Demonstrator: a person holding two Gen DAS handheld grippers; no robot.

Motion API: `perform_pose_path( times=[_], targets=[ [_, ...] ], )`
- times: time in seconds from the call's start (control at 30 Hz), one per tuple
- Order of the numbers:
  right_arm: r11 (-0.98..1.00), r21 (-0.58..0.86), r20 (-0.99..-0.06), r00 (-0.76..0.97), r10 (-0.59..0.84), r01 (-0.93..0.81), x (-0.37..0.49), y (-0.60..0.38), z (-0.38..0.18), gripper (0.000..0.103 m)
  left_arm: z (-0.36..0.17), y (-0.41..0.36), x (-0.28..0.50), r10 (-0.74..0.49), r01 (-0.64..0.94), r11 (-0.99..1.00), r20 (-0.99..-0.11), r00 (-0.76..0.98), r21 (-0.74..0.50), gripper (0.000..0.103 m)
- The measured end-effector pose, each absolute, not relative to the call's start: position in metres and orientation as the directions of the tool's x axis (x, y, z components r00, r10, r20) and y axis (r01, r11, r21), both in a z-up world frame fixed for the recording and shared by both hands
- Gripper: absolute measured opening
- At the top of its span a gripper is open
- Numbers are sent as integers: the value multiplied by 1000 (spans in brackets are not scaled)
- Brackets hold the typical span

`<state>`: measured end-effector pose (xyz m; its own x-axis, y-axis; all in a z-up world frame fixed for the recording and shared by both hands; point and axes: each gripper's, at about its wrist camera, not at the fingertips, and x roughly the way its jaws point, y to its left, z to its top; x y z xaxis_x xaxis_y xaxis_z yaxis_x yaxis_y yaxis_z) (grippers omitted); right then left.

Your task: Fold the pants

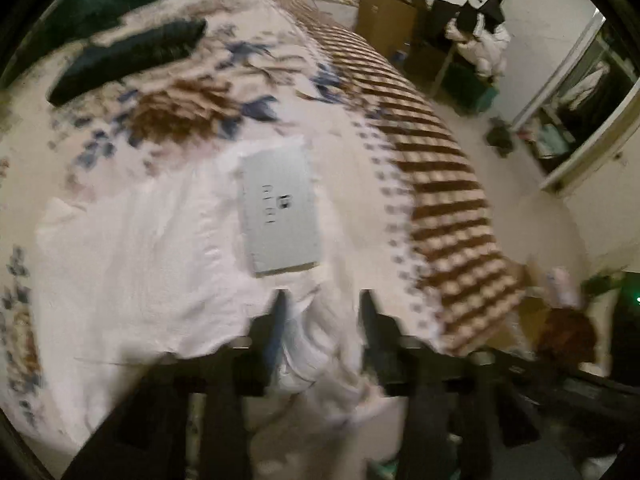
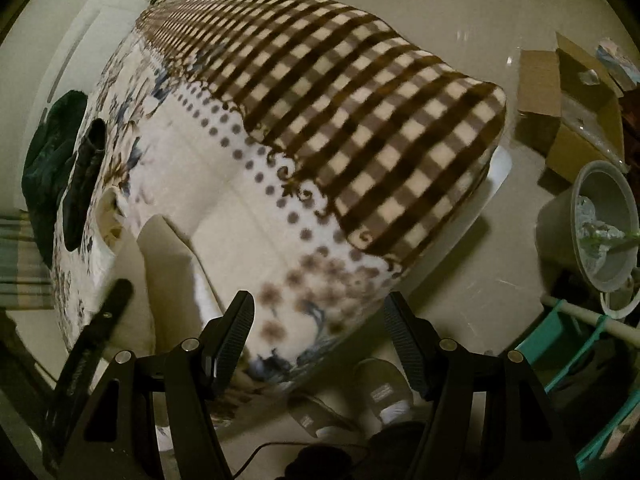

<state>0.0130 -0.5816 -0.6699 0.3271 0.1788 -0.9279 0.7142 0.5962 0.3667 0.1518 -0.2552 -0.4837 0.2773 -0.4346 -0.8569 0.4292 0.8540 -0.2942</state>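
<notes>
Here the white pants (image 1: 132, 248) lie spread on the bed (image 1: 280, 92) near its checkered edge, a grey label patch (image 1: 280, 208) facing up. The left gripper (image 1: 322, 320) has white fabric bunched between its 2 fingers — blurred, so its grip cannot be told. The right gripper (image 2: 320, 332) hangs open over the bed's corner — holding nothing.

My right gripper (image 2: 319, 330), matte black, ribbed finger pads (image 2: 236, 328), silver screws on angular arms, my left gripper (image 1: 323, 320) black, blurred
</notes>
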Motion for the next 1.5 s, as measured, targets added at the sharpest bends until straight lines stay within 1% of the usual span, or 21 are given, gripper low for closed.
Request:
perform_pose_path(
  times=[0.07, 0.13, 0.23, 0.33, 0.43, 0.5, 0.6, 0.7, 0.73, 0.77, 0.8, 0.83, 0.87, 0.93, 1.0, 1.13, 1.2, 1.3, 1.37, 1.43, 1.5],
  targets=[
    [607, 380, -922, 336, 190, 698, 18, -584, -670, 76, -473, -252, 148, -475, 439, 832, -844, 250, -338, 72],
    [606, 417, -906, 362, 219, 677, 28, -583, -670, 88, -454, -239, 145, -505, 436, 821, -825, 254, -368, 81],
    [621, 478, -875, 395, 279, 621, 55, -577, -667, 92, -433, -198, 155, -508, 364, 843, -810, 293, -397, 86],
    [651, 537, -839, 419, 347, 537, 92, -564, -663, 94, -429, -139, 175, -425, 247, 902, -835, 351, -355, 88],
    [648, 610, -789, 418, 450, 456, 135, -549, -670, 96, -452, -83, 204, -284, 131, 959, -890, 358, -253, 88],
    [628, 661, -749, 402, 526, 410, 166, -537, -684, 97, -468, -58, 219, -229, 78, 973, -909, 347, -216, 88],
    [626, 672, -740, 361, 567, 395, 196, -523, -708, 97, -487, -35, 238, -186, 39, 982, -927, 327, -183, 88],
    [570, 707, -696, 269, 666, 419, 216, -507, -739, 96, -498, -28, 251, -188, 38, 982, -932, 309, -185, 88],
    [560, 716, -686, 271, 675, 418, 217, -505, -740, 87, -500, -27, 255, -190, 32, 981, -933, 307, -189, 88],
    [570, 719, -688, 292, 664, 397, 215, -501, -737, 72, -502, -25, 259, -200, 26, 979, -932, 303, -202, 88],
    [603, 700, -712, 302, 634, 382, 213, -499, -731, 28, -503, -26, 263, -215, 18, 975, -930, 299, -219, 88],
    [623, 676, -735, 301, 607, 393, 210, -499, -726, 21, -505, -25, 268, -224, 8, 972, -927, 299, -233, 88],
    [605, 678, -733, 327, 596, 417, 205, -501, -721, 17, -506, -27, 271, -243, 1, 967, -923, 298, -254, 88],
    [592, 675, -737, 359, 573, 442, 197, -506, -708, 14, -510, -33, 278, -272, -5, 958, -920, 283, -285, 88],
    [604, 657, -754, 388, 530, 451, 190, -514, -695, 13, -518, -42, 287, -280, -4, 957, -924, 262, -291, 88],
    [600, 616, -787, 414, 457, 509, 178, -549, -689, 13, -542, -57, 302, -264, -7, 962, -940, 216, -272, 88],
    [603, 591, -807, 394, 440, 537, 173, -561, -699, 13, -559, -59, 312, -218, -19, 974, -956, 195, -226, 89],
    [630, 556, -831, 360, 424, 542, 179, -568, -716, 13, -579, -48, 321, -254, -65, 962, -954, 160, -267, 92],
    [631, 538, -842, 322, 433, 559, 184, -572, -731, 20, -575, -45, 320, -268, -67, 957, -949, 164, -282, 92],
    [613, 519, -850, 281, 447, 595, 184, -577, -742, 49, -560, -44, 313, -263, -45, 960, -948, 178, -275, 92],
    [553, 559, -820, 311, 481, 617, 173, -583, -741, 61, -541, -38, 299, -274, -41, 957, -939, 207, -288, 92]
  ],
)
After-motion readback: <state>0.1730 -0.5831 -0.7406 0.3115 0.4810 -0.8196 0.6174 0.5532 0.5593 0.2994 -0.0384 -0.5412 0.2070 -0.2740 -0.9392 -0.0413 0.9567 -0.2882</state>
